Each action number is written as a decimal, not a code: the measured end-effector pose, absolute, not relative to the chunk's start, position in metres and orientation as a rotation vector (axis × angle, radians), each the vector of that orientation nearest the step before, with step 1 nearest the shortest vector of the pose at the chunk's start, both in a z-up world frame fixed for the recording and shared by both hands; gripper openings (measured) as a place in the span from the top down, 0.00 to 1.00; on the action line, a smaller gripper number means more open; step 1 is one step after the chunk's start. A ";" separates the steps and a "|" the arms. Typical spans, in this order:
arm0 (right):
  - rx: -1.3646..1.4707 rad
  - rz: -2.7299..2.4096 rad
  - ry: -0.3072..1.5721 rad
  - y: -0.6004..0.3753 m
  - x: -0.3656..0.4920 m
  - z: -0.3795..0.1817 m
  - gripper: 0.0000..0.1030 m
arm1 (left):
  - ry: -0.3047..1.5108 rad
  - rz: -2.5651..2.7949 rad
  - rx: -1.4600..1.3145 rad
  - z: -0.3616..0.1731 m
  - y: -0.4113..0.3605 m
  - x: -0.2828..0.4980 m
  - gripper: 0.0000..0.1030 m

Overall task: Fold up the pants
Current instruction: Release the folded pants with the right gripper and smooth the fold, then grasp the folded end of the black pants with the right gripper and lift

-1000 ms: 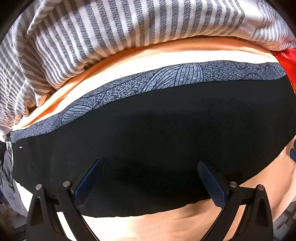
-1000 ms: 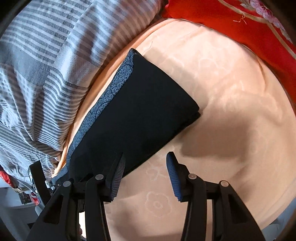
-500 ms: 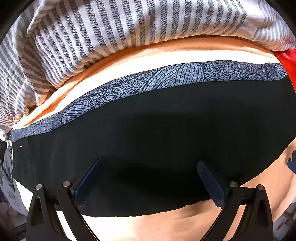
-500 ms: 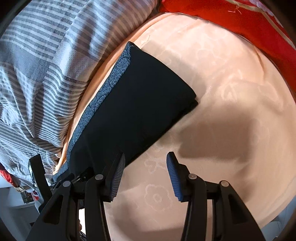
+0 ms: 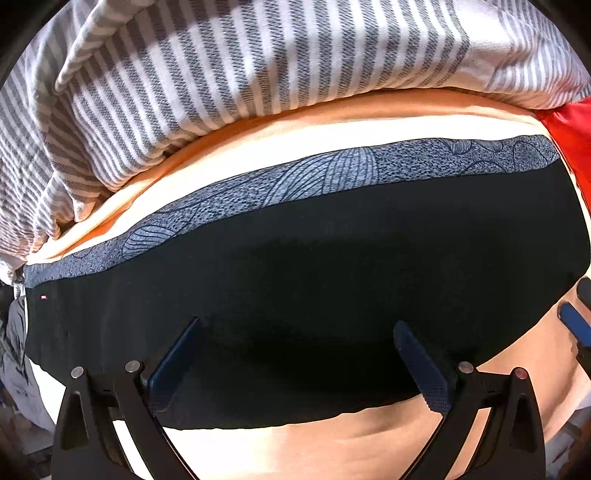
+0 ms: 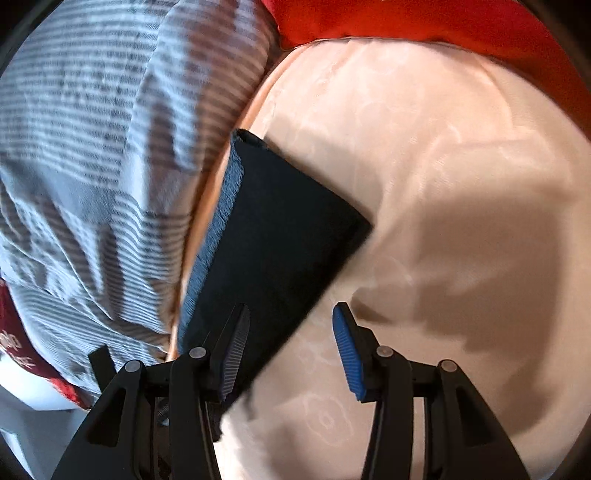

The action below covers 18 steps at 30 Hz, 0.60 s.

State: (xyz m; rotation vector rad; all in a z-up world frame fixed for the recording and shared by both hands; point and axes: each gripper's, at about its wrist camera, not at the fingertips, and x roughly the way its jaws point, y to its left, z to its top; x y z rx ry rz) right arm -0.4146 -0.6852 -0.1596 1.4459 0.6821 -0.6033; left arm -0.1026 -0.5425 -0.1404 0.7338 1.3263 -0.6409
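— Pants: how many, and where?
— One pair of black pants (image 5: 332,280), folded, with one grey patterned waistband (image 5: 354,173), flat on the peach bedsheet (image 6: 424,155) beside one striped blanket (image 5: 229,62).
— Tongs?
— Two. The left gripper (image 5: 299,354) is spread wide above the black cloth, holding nothing. The right gripper (image 6: 291,347) is also spread, its left finger over the pants' edge.

Bed under a peach sheet (image 6: 461,155) with faint flower pattern; folded black pants (image 5: 314,277) lie flat on it, grey-blue patterned waistband (image 5: 369,170) along far edge; striped grey-white blanket (image 5: 221,66) bunched at far side; red cloth (image 6: 406,18) at far right.
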 end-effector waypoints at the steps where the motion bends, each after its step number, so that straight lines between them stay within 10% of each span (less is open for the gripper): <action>1: 1.451 -0.603 0.682 -0.687 -0.414 -0.162 0.50 | 1.325 -0.640 0.736 -0.141 -0.543 -0.103 0.00; 18: 1.537 -0.485 0.437 -0.709 -0.403 -0.180 0.46 | 1.268 -0.577 0.609 -0.121 -0.557 -0.060 0.00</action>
